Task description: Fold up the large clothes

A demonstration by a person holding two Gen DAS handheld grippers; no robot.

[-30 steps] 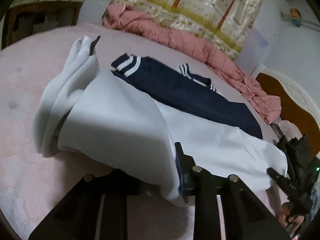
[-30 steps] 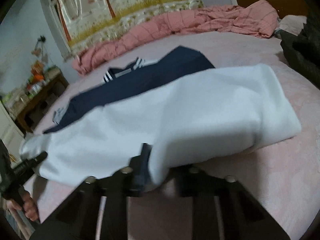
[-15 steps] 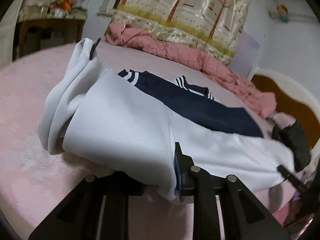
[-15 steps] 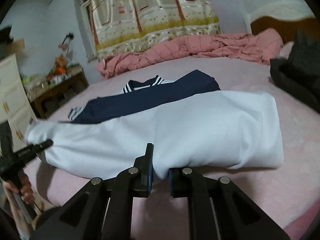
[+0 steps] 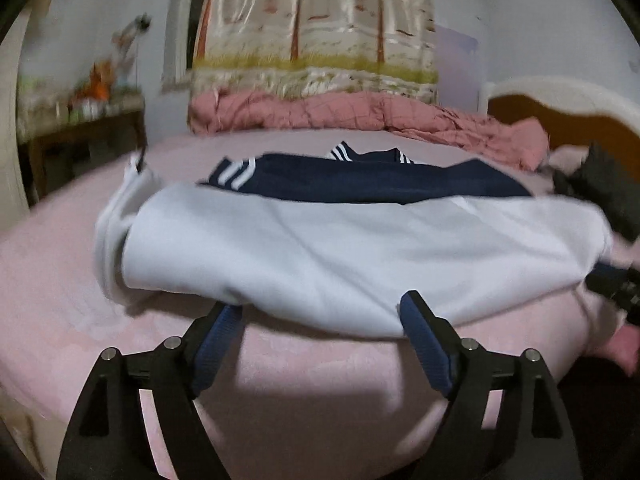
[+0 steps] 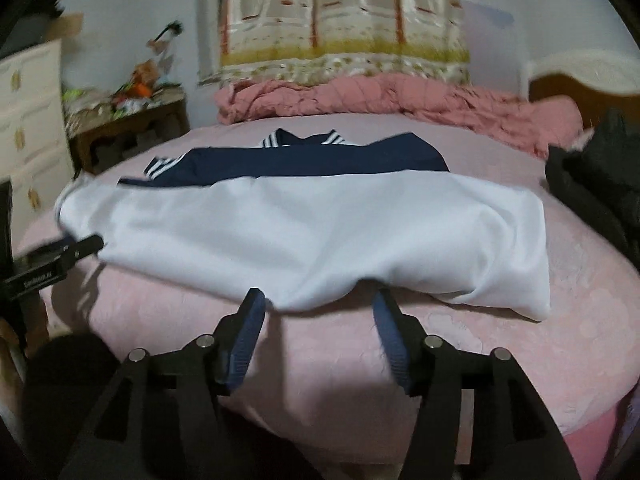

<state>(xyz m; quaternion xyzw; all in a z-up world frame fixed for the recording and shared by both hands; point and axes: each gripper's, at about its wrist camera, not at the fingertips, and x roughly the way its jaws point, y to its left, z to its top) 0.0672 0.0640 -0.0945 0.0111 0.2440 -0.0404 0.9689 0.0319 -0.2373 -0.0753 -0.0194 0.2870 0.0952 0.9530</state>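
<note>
Pink bedding covers the bed [image 5: 80,288] that fills the lower half of both views, with one tree-print curtain [image 5: 316,24] at top centre and one wooden headboard [image 5: 568,120] at the right edge. One rumpled pink quilt [image 5: 360,114] runs along the far side of the bed, below the curtain.

One garment [image 5: 340,248], white with a navy upper part and white-striped trim, lies folded across the middle of the bed; in the right wrist view it spans the centre of the frame [image 6: 320,232]. Three striped navy edges show on it: one at the left and two at the top centre.

Two grippers are in view. The left gripper [image 5: 320,312], at bottom centre of its own view, has just been opening; its jaws stand well apart, with the white hem lying just above the tips and nothing pinched. The right gripper [image 6: 318,300] has likewise just been opening, and its jaws are apart, with a sag of the hem hanging between the tips, loose. Each gripper also shows as a dark bar at the edge of the other's view.

One dark pile [image 6: 600,168] sits at the right edge of the bed; blur hides what it is, probably more clothing. One wooden side table [image 6: 128,132] at upper left carries a small clutter that I cannot count. One white chest of drawers [image 6: 28,128] stands at the left edge, with three drawer fronts visible and shut.
</note>
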